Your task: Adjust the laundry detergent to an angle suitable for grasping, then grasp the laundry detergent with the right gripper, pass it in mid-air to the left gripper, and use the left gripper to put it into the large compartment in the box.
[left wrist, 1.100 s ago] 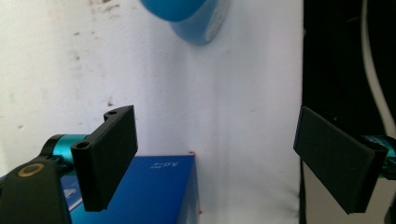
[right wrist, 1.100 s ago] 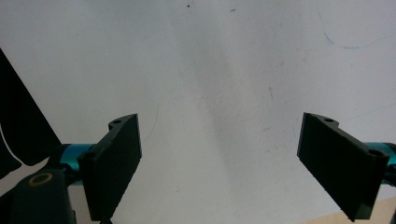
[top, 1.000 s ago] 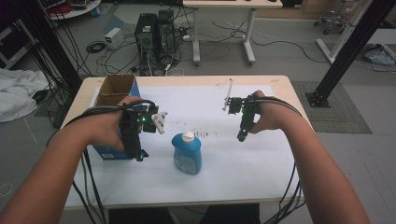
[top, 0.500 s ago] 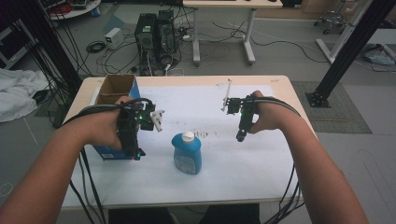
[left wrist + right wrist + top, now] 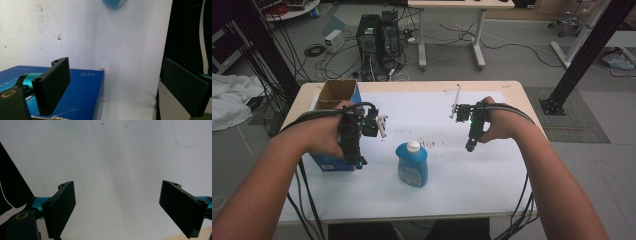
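A blue bottle (image 5: 412, 164) with a white cap stands on the white-covered table, between my two grippers; its base is at the top edge of the left gripper view (image 5: 113, 3). A blue box (image 5: 329, 162) with an open cardboard top sits at the table's left. My left gripper (image 5: 358, 161) hovers over the box's near corner (image 5: 80, 100). Its jaws (image 5: 115, 72) have just been opening and stand wide, pressing on nothing. My right gripper (image 5: 470, 146) is to the right of the bottle, held over bare white paper. Its jaws (image 5: 117, 195) are open with nothing between them.
White paper (image 5: 447, 190) covers most of the wooden table (image 5: 517, 92). Cables trail from both grippers over the near edge. On the floor beyond the table stand computer towers (image 5: 377, 35) and another desk's legs (image 5: 477, 45). A black frame post (image 5: 584, 55) rises at the right.
Both hands have stayed where they were. The bottle and the box have not moved.
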